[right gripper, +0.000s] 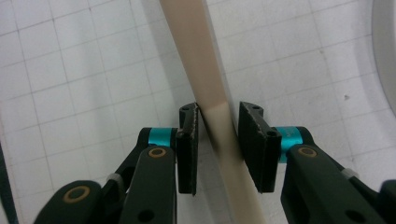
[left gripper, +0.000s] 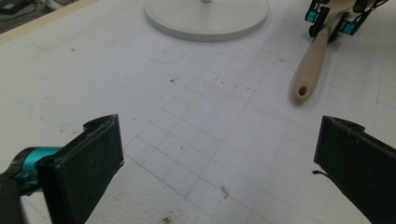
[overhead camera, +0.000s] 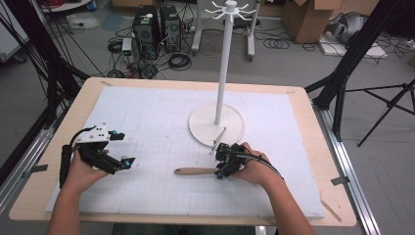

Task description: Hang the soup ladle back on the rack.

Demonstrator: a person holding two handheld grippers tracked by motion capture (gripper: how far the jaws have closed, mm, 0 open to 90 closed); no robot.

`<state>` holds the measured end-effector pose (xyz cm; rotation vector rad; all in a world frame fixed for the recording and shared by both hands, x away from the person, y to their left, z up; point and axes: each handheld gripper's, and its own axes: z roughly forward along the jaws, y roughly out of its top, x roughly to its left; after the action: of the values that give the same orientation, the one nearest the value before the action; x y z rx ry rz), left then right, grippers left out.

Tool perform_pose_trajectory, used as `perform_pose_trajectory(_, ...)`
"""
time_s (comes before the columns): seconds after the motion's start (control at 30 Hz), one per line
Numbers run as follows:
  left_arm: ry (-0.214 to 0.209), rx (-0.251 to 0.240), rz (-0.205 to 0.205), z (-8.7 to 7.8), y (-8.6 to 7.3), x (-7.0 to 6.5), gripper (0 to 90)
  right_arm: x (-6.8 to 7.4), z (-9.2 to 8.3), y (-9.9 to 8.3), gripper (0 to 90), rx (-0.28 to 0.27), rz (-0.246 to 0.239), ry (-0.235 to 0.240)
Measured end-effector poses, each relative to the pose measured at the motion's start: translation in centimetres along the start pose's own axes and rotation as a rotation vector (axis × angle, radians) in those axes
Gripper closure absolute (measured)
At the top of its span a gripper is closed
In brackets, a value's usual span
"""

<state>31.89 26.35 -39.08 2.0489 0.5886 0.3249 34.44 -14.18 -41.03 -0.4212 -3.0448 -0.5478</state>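
Note:
A wooden-handled utensil (overhead camera: 195, 171) lies on the white gridded mat (overhead camera: 161, 122), its handle pointing left and a hanging hole at the free end (left gripper: 302, 91). My right gripper (overhead camera: 221, 161) sits over its right part, both pads shut on the pale handle (right gripper: 208, 70), which runs up between them. A thin metal-coloured piece (overhead camera: 219, 138) slants from there toward the white stand's round base (overhead camera: 200, 128). My left gripper (overhead camera: 123, 148) rests at the mat's left, jaws wide open with only bare mat between them (left gripper: 217, 158). The right gripper (left gripper: 331, 21) lies ahead of it.
The white stand has a tall pole (overhead camera: 223, 63) topped by a ring of hooks (overhead camera: 230, 10). The wooden table edge (overhead camera: 63, 112) borders the mat. Black tripod legs (overhead camera: 342, 73), computers and cables stand on the floor beyond.

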Motion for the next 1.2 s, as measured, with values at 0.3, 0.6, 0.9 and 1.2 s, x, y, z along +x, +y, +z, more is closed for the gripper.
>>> perform_pose_trajectory(0.3,-0.005,0.004,0.006,0.1,0.0,0.0,1.7,-0.1,0.0,0.1,71.4,0.009,-0.019,0.011)
perform_pose_trajectory(0.6,-0.004,0.001,0.002,0.1,0.0,0.0,1.7,-0.1,0.0,0.2,77.8,0.018,-0.021,0.029)
perform_pose_trajectory(0.9,0.001,-0.003,-0.003,-0.1,0.0,0.0,1.7,-0.1,-0.6,0.0,78.0,-0.023,0.019,0.008)
perform_pose_trajectory(1.2,0.005,-0.015,0.004,-0.4,0.1,0.0,1.7,0.3,-2.6,-0.7,78.2,-0.131,0.03,0.016)
